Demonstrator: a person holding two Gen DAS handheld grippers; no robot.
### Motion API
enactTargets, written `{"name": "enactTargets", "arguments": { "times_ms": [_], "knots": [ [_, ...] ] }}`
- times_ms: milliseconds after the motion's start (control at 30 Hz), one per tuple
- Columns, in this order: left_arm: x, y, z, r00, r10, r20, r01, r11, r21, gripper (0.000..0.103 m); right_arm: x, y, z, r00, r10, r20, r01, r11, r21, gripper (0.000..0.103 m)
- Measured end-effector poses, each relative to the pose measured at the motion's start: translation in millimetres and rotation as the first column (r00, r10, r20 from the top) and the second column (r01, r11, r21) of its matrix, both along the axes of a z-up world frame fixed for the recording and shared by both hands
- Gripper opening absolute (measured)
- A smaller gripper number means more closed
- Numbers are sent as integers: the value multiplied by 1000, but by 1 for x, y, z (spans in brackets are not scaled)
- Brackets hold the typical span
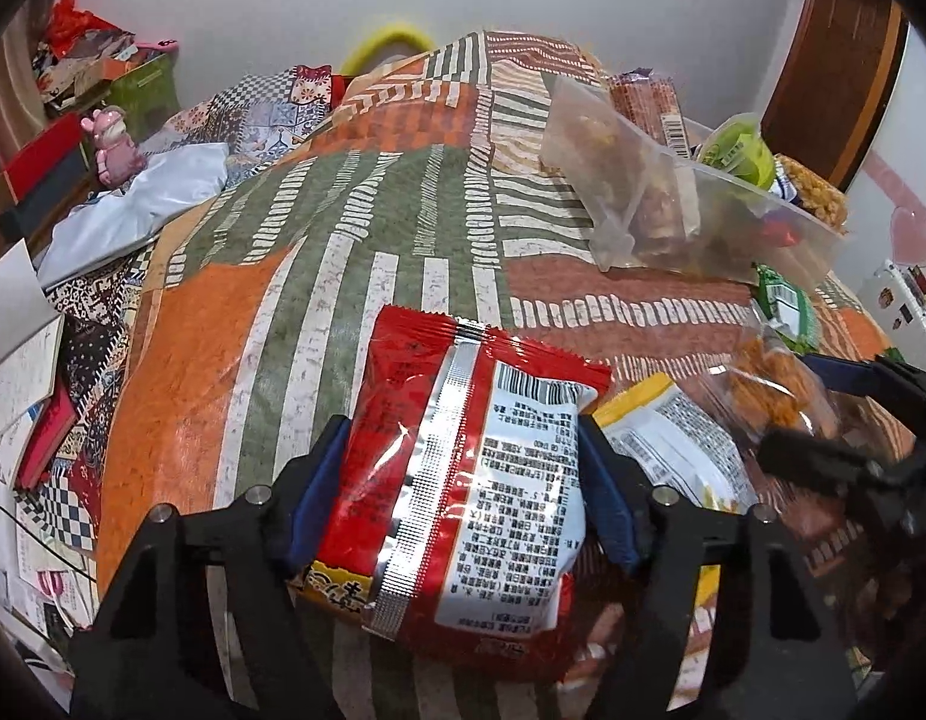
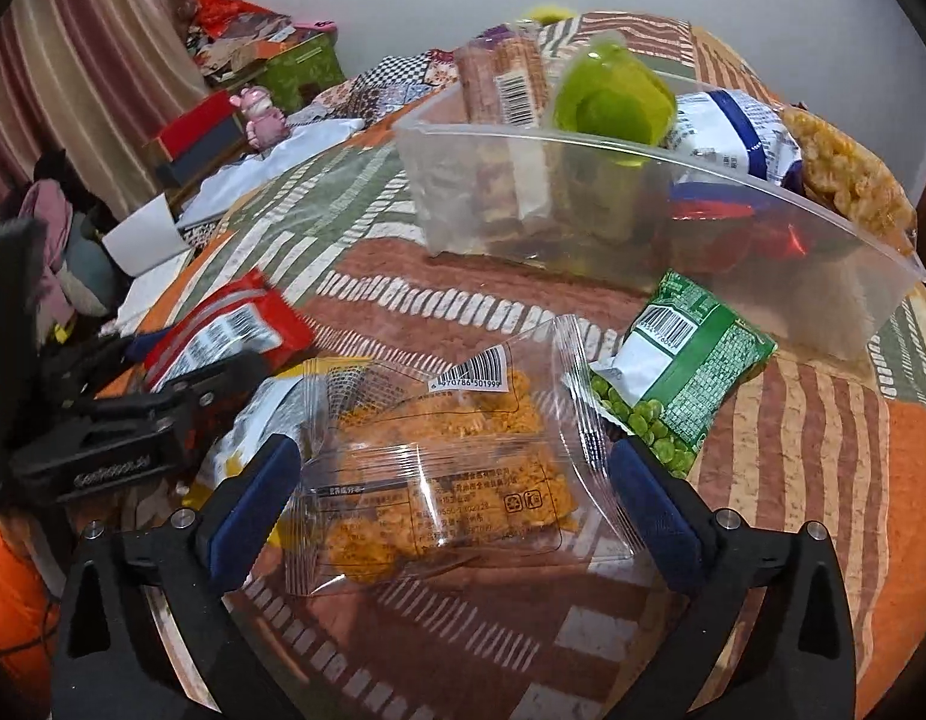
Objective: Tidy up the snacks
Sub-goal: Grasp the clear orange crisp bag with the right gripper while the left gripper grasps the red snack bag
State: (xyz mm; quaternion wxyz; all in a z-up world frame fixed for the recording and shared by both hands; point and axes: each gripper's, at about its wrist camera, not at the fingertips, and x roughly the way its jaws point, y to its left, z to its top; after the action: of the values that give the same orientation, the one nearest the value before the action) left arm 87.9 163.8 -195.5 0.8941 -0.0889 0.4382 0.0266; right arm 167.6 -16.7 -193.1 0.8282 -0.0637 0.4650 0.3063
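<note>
1. The red packet (image 1: 463, 480) lay back side up on the near part of the table, between the fingers of the left gripper (image 1: 463, 492). The blue pads sat right against its two edges, so it looked pinched, though I couldn't tell how firmly.
2. The right gripper (image 2: 451, 498) was spread wide around the clear bag (image 2: 445, 480) of orange crumbly stuff. Its pads stood clear of the bag on both sides, so it had hold of nothing.
3. Just right of the clear bag was the pea packet (image 2: 679, 384), and to its left a yellow packet (image 1: 661, 438) half buried under it. The clear tub (image 2: 643, 204) sat farther back, already holding a green cup (image 2: 613, 96), a wafer pack (image 2: 505, 84), a blue-white bag (image 2: 733, 132) and some other snacks.
4. What could've gone wrong, I reckon: the red packet is puffy and slick, so a squeeze at the edges might let it pop out. The clear bag is floppy film, so closing on it could just crumple plastic or crush what's inside. Both grippers were also close together, so a bump looked possible.
5. The tablecloth (image 1: 253, 300) was a glossy orange, green and brown patchwork. The room behind was cluttered: a curtain (image 2: 91, 60) far left, a pink figurine (image 2: 262, 114), a plain white wall.
</note>
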Motion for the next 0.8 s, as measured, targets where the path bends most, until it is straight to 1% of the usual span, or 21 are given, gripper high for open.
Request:
{"name": "enactTargets", "arguments": {
  "times_ms": [67,100,167,267,300,400,533,633,800],
  "knots": [
    [-4,-1,1,1000,5,5,-5,1000,3,70,0,1,0,1000,0,2,0,1000,3,101],
    [-6,-1,3,1000,8,7,-8,1000,1,67,0,1,0,1000,-1,2,1,1000,5,98],
    [-9,-1,6,1000,14,10,-14,1000,-1,67,-1,-1,0,1000,2,7,-2,1000,5,96],
    [-13,-2,12,1000,20,22,-19,1000,-12,67,-2,-2,1,1000,7,12,-8,1000,12,89],
    [-14,-3,16,999,23,27,-23,1000,-11,67,-1,-4,2,1000,7,15,-7,1000,13,84],
    [-15,-9,25,999,18,45,-18,1000,-10,67,0,-10,5,1000,13,14,-14,999,30,79],
    [-14,-19,41,997,9,79,-10,1000,9,67,1,-14,9,1000,16,14,-17,999,49,77],
    [-13,-27,55,994,3,109,-3,1000,7,67,1,-18,16,1000,13,22,-14,997,71,77],
    [-5,-41,76,987,-6,158,5,1000,6,67,0,-27,42,997,-3,79,-6,994,111,77]
  ]
}}
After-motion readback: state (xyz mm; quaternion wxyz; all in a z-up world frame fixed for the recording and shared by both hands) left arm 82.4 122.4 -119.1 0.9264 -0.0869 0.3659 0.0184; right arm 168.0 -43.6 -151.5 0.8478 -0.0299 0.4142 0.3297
